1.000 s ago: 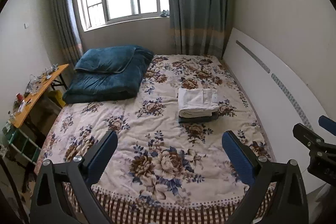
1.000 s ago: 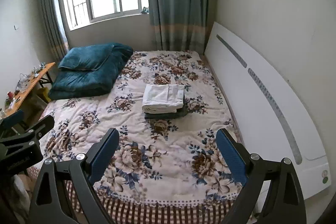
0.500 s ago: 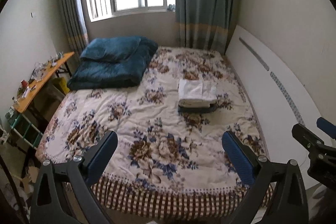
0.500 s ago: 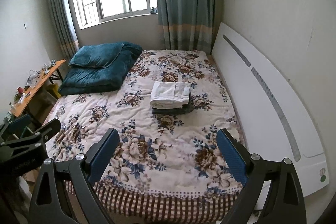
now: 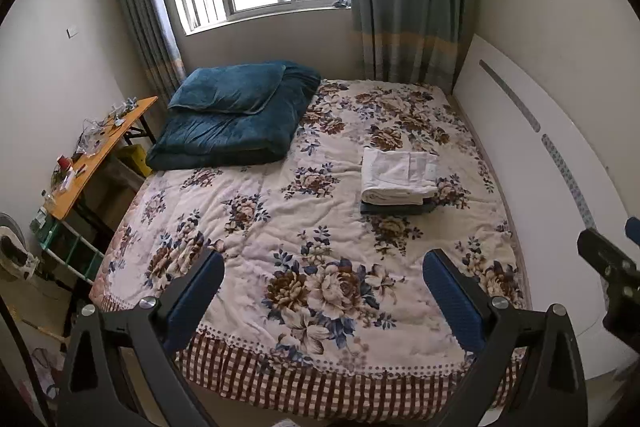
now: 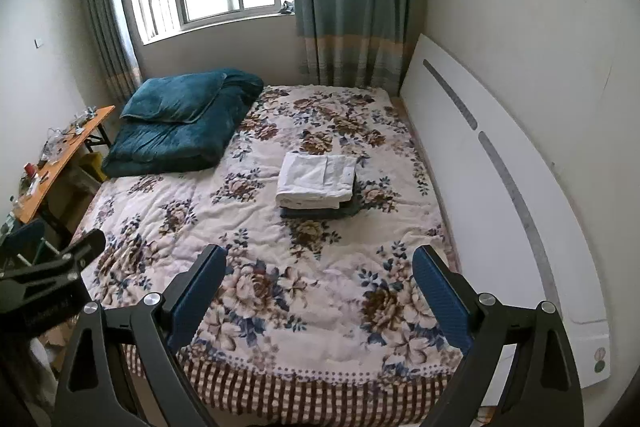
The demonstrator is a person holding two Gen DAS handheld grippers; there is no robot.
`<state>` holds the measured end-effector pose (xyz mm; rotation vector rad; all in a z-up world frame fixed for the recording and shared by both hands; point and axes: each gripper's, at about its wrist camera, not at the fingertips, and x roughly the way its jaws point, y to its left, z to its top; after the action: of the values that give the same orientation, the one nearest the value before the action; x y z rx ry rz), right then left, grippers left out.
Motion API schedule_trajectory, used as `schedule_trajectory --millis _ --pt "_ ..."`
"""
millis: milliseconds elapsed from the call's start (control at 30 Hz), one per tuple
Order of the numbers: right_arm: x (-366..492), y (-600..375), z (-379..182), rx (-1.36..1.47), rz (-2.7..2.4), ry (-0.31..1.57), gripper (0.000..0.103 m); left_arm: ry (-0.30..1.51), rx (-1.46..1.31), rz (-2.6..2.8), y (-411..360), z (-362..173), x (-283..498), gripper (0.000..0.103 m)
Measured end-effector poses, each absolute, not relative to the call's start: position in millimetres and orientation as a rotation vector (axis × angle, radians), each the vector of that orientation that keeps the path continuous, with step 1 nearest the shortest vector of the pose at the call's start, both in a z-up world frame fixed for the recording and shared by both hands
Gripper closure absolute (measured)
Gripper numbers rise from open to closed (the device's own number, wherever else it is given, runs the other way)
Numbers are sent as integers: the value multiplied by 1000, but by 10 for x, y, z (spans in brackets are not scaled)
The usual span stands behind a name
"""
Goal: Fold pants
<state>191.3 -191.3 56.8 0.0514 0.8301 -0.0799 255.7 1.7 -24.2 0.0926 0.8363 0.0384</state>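
Folded white pants (image 5: 398, 177) (image 6: 316, 179) lie on top of a folded dark garment (image 5: 394, 207) (image 6: 320, 212) on the floral bedspread (image 5: 280, 227) (image 6: 260, 247), right of the bed's middle. My left gripper (image 5: 323, 281) is open and empty, held above the foot of the bed, well short of the stack. My right gripper (image 6: 320, 273) is also open and empty, at about the same distance from the pants. Each gripper shows at the edge of the other's view.
A folded teal quilt (image 5: 236, 117) (image 6: 180, 119) lies at the bed's far left. A white headboard panel (image 5: 560, 167) (image 6: 500, 167) leans on the right wall. An orange side table (image 5: 92, 155) with clutter stands left of the bed. Curtains and a window are behind.
Both grippers have pulled back and up from the bed, so more of the bed's foot and the floor shows. The pants stack has not moved.
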Motion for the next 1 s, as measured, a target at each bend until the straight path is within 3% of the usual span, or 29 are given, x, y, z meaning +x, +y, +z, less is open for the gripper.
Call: schedule_trajectory --millis 1000 --pt "2090 -2051 348 71 -81 894 4 833 94 22 -146 -173 2702 0"
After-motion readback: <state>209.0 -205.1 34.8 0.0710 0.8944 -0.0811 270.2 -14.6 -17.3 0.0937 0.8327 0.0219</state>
